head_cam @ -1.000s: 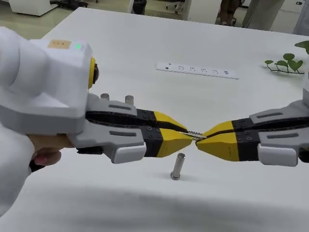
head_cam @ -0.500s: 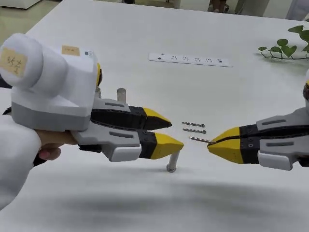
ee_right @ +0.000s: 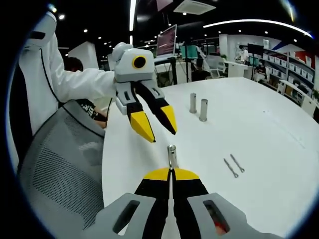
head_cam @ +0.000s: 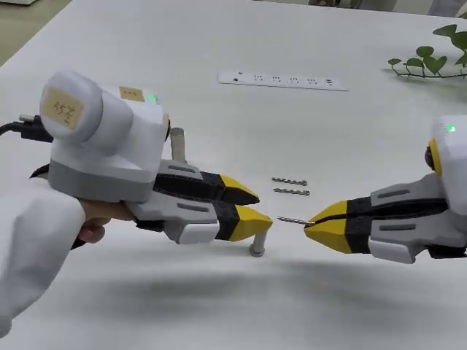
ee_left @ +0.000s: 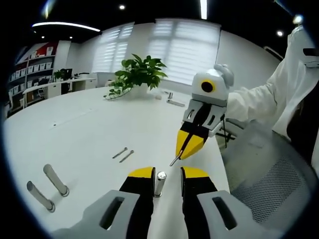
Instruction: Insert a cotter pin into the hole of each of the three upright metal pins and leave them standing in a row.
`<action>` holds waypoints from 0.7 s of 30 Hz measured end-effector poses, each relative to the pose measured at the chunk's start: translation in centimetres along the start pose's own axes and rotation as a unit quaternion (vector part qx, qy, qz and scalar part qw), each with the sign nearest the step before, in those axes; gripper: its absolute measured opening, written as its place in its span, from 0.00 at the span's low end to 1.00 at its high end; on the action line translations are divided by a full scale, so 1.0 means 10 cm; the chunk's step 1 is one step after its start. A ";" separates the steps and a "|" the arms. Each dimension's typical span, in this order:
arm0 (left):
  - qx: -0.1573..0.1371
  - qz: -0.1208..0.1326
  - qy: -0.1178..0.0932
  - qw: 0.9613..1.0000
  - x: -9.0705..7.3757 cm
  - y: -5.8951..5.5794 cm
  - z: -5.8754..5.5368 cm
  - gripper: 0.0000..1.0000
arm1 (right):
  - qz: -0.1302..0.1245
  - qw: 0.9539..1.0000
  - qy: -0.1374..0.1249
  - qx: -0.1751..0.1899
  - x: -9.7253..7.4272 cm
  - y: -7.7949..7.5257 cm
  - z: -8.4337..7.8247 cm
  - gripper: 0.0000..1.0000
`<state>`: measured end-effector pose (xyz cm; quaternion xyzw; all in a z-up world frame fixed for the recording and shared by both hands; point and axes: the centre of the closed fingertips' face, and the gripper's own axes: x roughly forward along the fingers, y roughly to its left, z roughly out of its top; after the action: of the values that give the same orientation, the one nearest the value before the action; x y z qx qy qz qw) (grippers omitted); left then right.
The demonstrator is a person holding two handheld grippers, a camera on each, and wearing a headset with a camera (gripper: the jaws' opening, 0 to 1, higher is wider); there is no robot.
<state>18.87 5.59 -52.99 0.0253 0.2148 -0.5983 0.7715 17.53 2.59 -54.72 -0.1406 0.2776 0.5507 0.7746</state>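
Between the parted yellow jaws of my left gripper (head_cam: 263,210) stands a smooth cylindrical metal pin (head_cam: 257,246). My right gripper (head_cam: 309,222) is clamped on a thin wire cotter pin (head_cam: 292,220), its tip near the pin's head. A second ago both grippers pinched it. Two spare cotter pins (head_cam: 290,187) lie on the matte white table (head_cam: 219,299), in an office with window blinds.

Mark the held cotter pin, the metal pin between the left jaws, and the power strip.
Cotter pin (head_cam: 293,220), head view, bare shaft.
Metal pin (ee_left: 159,185), left gripper view, mid-shaft.
Power strip (head_cam: 283,80), head view, top face.
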 end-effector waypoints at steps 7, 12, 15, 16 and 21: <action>-0.005 0.000 0.017 1.000 0.09 0.04 -0.12 0.15 | 0.002 1.000 0.007 0.003 0.05 -0.04 -0.09 0.00; -0.005 0.001 0.027 1.000 0.13 0.05 -0.17 0.15 | 0.004 1.000 0.012 0.004 0.07 -0.04 -0.13 0.00; -0.009 0.000 0.026 1.000 0.15 0.06 -0.17 0.12 | 0.004 1.000 0.010 0.006 0.07 -0.05 -0.13 0.00; -0.014 -0.001 0.023 1.000 0.15 0.06 -0.16 0.11 | 0.003 1.000 0.010 0.007 0.07 -0.05 -0.13 0.00; -0.019 -0.001 0.023 1.000 0.16 0.06 -0.17 0.07 | 0.006 1.000 0.008 0.008 0.08 -0.05 -0.13 0.00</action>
<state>19.27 4.78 -55.28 0.0246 0.2439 -0.5943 0.7659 17.85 2.36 -56.23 -0.1376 0.2890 0.5522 0.7698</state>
